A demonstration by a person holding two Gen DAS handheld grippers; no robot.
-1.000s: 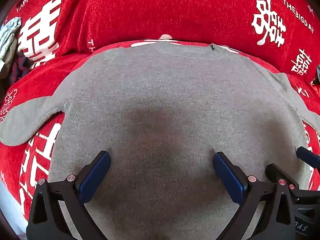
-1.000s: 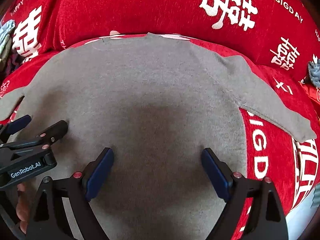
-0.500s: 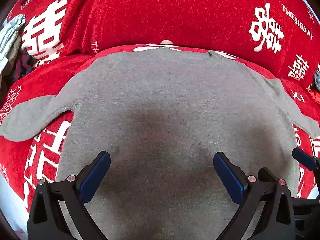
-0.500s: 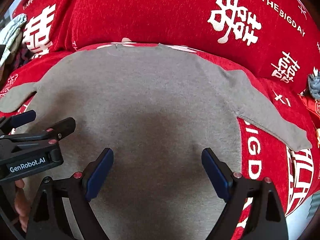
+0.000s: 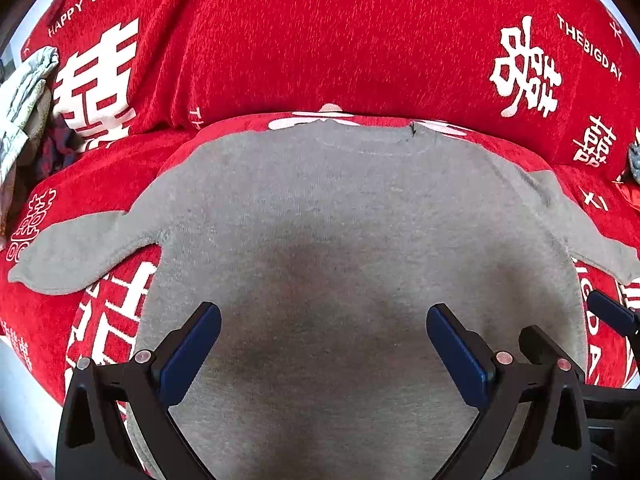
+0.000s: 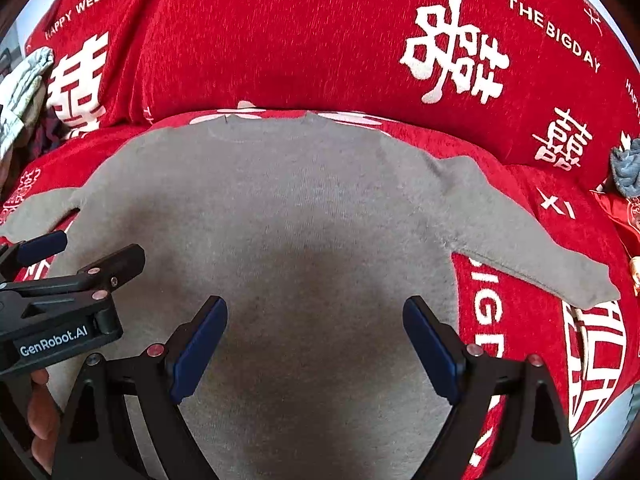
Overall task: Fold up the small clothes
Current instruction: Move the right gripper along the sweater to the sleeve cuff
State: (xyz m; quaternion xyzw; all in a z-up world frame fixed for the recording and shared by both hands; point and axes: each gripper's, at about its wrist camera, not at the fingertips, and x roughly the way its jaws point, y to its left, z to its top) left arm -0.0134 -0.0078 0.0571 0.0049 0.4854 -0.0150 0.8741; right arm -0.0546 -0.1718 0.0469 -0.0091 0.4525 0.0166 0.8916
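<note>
A small grey knit sweater (image 5: 340, 208) (image 6: 280, 208) lies flat on a red cover, neckline at the far side, both sleeves spread outward. Its left sleeve (image 5: 80, 252) reaches to the left and its right sleeve (image 6: 528, 236) to the right. My left gripper (image 5: 323, 340) hovers open above the sweater's lower body with nothing between its blue pads. My right gripper (image 6: 315, 336) is open too, over the lower middle of the body. Each gripper shows in the other's view: the right gripper (image 5: 576, 328) at the right edge, the left gripper (image 6: 86, 250) at the left edge.
The red cover (image 5: 360, 40) with white lettering rises into a backrest behind the sweater. A pale grey-white cloth (image 5: 24, 92) is bunched at the far left and a grey-blue item (image 6: 626, 172) at the far right. A hand (image 6: 40, 412) holds the left gripper.
Both grippers have drawn back and up from the sweater, so more of it and both sleeves show. Both stay open.
</note>
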